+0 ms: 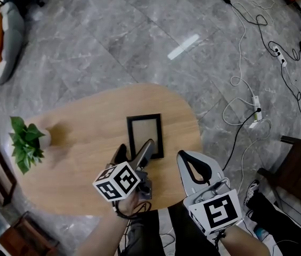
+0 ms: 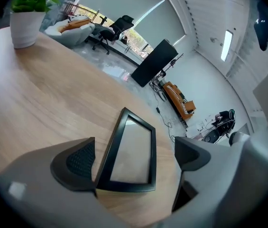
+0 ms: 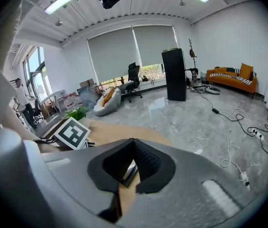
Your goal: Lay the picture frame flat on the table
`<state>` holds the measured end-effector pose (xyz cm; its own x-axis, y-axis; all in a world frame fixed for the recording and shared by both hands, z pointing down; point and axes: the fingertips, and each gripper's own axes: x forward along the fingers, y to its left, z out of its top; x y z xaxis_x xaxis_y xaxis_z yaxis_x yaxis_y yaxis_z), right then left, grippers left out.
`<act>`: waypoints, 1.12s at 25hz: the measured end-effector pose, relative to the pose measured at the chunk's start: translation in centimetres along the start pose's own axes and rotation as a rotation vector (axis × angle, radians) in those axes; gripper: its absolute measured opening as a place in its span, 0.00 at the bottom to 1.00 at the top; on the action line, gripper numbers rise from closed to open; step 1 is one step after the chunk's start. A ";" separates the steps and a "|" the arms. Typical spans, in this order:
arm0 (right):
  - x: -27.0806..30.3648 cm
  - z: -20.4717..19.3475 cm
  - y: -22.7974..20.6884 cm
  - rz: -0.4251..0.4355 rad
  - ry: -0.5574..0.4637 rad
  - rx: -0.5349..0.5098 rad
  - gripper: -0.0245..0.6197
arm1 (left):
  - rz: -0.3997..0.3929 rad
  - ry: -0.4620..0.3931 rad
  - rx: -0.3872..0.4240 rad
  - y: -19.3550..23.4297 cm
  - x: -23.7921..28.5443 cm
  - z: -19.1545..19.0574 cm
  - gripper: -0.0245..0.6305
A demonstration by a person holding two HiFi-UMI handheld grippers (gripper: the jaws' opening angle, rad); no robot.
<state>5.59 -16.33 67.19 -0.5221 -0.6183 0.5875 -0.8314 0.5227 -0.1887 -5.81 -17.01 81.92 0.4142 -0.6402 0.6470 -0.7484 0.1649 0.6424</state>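
Here, picture frame (image 2: 129,151) flat within wide-open, empty left tool (image 2: 136,154); right tool (image 3: 133,160) closed, empty.

Picture frame (image 1: 145,136): slim black rectangular border around a pale grey-beige panel.

Pose: lying flat on the light wooden table (image 1: 81,137), panel side up.

Head view: just below the centre of the picture. The long sides run up-down and the near short side is partly covered.

Left gripper view: the frame (image 2: 126,158) sits lower centre, seen obliquely, with its far corner toward the upper middle.

Right gripper view: only a dark sliver of edge (image 3: 130,174) shows, low centre.
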 end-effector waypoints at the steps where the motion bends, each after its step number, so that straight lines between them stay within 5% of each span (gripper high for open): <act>1: 0.0 -0.1 0.0 0.000 0.004 -0.001 0.04 | 0.005 -0.005 -0.001 0.1 -0.2 0.1 0.87; 5: -0.1 -0.2 0.0 -0.001 0.010 -0.005 0.04 | 0.021 -0.019 0.007 0.6 -1.3 0.7 0.84; 8: -0.1 0.2 0.0 -0.004 0.009 -0.013 0.04 | 0.035 -0.037 0.062 0.3 -2.4 1.7 0.68; 17: -1.3 2.8 1.1 -0.020 -0.004 -0.037 0.04 | 0.017 -0.091 0.236 -2.5 -6.6 5.0 0.40; 28: -5.6 10.8 3.7 -0.016 -0.074 -0.114 0.04 | -0.039 -0.194 0.388 -8.8 -14.3 10.8 0.30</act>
<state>3.42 -17.25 54.72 -0.5254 -0.6663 0.5292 -0.8146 0.5734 -0.0869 -10.71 -17.40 62.61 0.3692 -0.7755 0.5121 -0.8885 -0.1330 0.4391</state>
